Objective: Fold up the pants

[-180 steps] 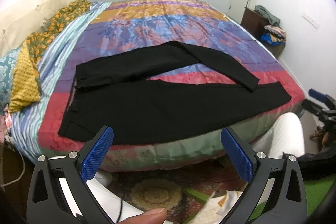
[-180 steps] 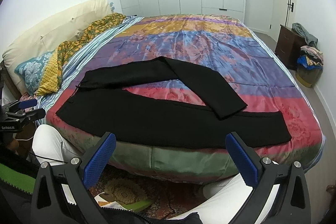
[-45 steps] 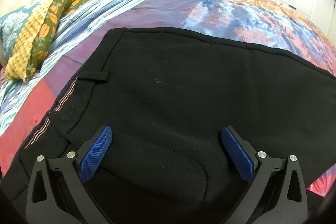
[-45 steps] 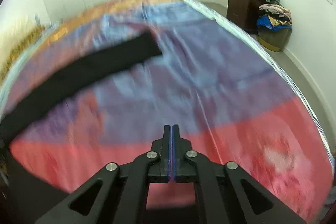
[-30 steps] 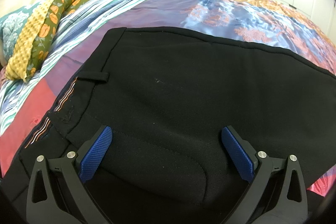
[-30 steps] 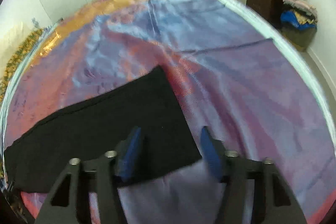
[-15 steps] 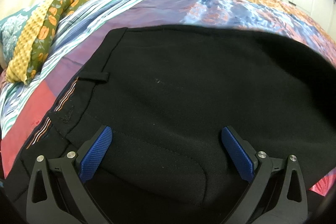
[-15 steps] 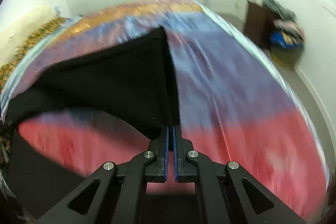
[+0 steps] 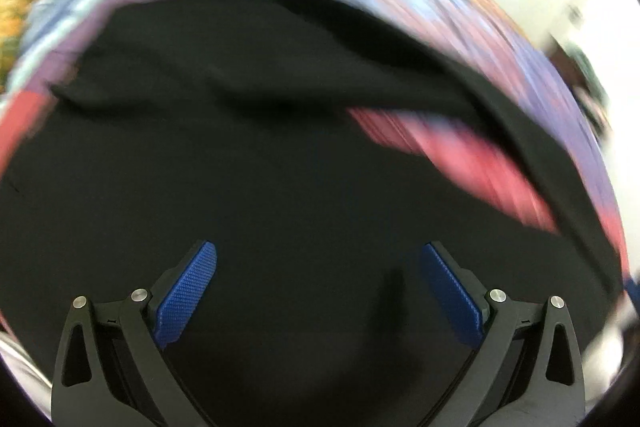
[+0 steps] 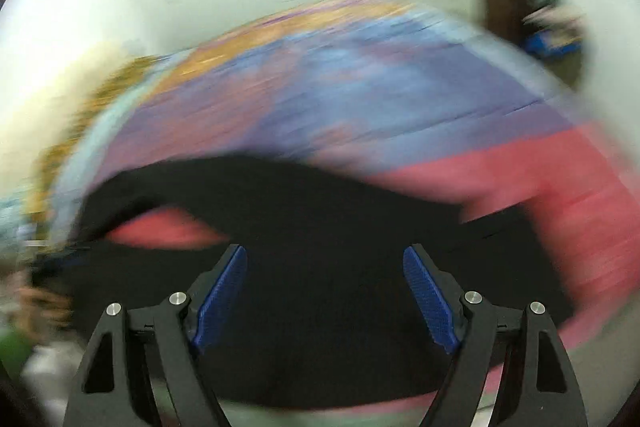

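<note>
Black pants [image 9: 280, 187] lie doubled on the bedspread [image 10: 400, 99]; right gripper [image 10: 325, 295] opening, nothing between; left gripper [image 9: 318, 291] apart; square the legs before folding again.

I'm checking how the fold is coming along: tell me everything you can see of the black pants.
The black pants look like plain, matte woven cloth, lying spread on the multicoloured bedspread. Between the two legs a red wedge of the bedspread shows. The upper leg lies rumpled, with soft creases. Both views are blurred, so seams and waistband cannot be made out. Neither claw grips the pants.
</note>
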Demonstrator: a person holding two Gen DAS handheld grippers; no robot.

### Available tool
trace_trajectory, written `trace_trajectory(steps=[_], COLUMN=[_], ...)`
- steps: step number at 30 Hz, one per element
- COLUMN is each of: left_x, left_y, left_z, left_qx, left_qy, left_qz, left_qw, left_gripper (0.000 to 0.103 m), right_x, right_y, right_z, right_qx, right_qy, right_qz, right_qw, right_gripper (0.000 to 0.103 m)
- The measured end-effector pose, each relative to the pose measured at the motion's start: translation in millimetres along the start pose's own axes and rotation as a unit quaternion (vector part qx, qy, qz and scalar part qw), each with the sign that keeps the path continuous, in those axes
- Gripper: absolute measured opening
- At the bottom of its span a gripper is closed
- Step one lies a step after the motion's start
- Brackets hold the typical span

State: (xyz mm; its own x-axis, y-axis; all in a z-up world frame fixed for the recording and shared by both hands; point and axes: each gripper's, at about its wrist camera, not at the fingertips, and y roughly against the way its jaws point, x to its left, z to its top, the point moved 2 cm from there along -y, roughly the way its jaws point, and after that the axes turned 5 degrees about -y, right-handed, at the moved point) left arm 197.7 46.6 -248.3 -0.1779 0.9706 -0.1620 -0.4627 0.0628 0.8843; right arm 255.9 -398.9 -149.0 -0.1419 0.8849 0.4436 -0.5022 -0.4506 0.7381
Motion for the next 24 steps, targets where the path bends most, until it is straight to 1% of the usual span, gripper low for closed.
trace_trajectory(steps=[1,2,3,4,5,6,7,8,9,10,11,13,14,15,16,17,18,19,20,22,23,24], left_x=[-9,-20,-24,-24,-19,-8,4,20,35,50,60,71,73,73,74,76,76,73,71,68,69,71], left_y=[-2,-2,-1,2,4,8,11,14,15,19,25,36,38,38,34,30,24,21,21,20,20,21], left_z=[-10,-24,-30,-34,-34,-31,-29,-26,-25,-22,-20,-17,-16,-17,-19,-22,-25,-27,-28,-28,-27,-29], left_qx=[0.004,-0.004,-0.008,-0.004,0.002,0.007,0.008,0.008,0.007,0.001,-0.012,-0.039,-0.047,-0.052,-0.052,-0.045,-0.037,-0.036,-0.037,-0.036,-0.036,-0.037], left_qy=[-0.019,-0.053,-0.075,-0.086,-0.084,-0.073,-0.055,-0.03,-0.005,0.021,0.043,0.067,0.07,0.073,0.077,0.078,0.076,0.063,0.05,0.035,0.033,0.033], left_qz=[0.011,0.04,0.051,0.048,0.039,0.035,0.04,0.057,0.071,0.082,0.094,0.126,0.131,0.132,0.129,0.127,0.131,0.14,0.148,0.152,0.149,0.147], left_qw=[0.9998,0.9978,0.9958,0.9951,0.9957,0.9967,0.9976,0.9979,0.9974,0.9964,0.9946,0.989,0.9879,0.9872,0.9873,0.9878,0.9878,0.9875,0.9871,0.9871,0.9876,0.9879], left_gripper=[0.102,0.102,0.102,0.102,0.102,0.102,0.102,0.102,0.102,0.102,0.102,0.102,0.102,0.102,0.102,0.102,0.102,0.102,0.102,0.102,0.102,0.102], right_x=[13,29,34,34,27,16,0,-19,-45,-62,-86,-100,-95,-89,-81,-76,-72,-73,-77,-87,-97,-109], right_y=[-16,-38,-53,-62,-62,-58,-52,-44,-33,-24,-14,-5,-4,-2,-3,-7,-18,-29,-33,-36,-32,-29], right_z=[-11,-26,-38,-46,-47,-44,-38,-32,-26,-23,-17,-10,-6,-7,-9,-11,-13,-12,-11,-8,-4,0], right_qx=[0.029,0.071,0.097,0.105,0.096,0.087,0.073,0.053,0.027,0.01,-0.013,-0.026,-0.027,-0.029,-0.028,-0.022,-0.013,-0.009,-0.013,-0.058,-0.087,-0.114], right_qy=[-0.008,-0.022,-0.031,-0.03,-0.03,-0.04,-0.06,-0.084,-0.113,-0.133,-0.167,-0.189,-0.18,-0.173,-0.172,-0.181,-0.203,-0.226,-0.239,-0.28,-0.303,-0.331], right_qz=[0.037,0.068,0.077,0.068,0.061,0.057,0.046,0.023,-0.012,-0.037,-0.061,-0.071,-0.067,-0.051,-0.02,0.022,0.054,0.059,0.054,0.026,0.011,-0.003], right_qw=[0.999,0.995,0.992,0.992,0.993,0.994,0.994,0.995,0.993,0.99,0.984,0.979,0.981,0.983,0.984,0.983,0.978,0.972,0.969,0.958,0.949,0.937], right_gripper=[0.08,0.08,0.08,0.079,0.071,0.067,0.065,0.066,0.066,0.067,0.067,0.067,0.068,0.069,0.072,0.077,0.078,0.078,0.078,0.077,0.077,0.077])
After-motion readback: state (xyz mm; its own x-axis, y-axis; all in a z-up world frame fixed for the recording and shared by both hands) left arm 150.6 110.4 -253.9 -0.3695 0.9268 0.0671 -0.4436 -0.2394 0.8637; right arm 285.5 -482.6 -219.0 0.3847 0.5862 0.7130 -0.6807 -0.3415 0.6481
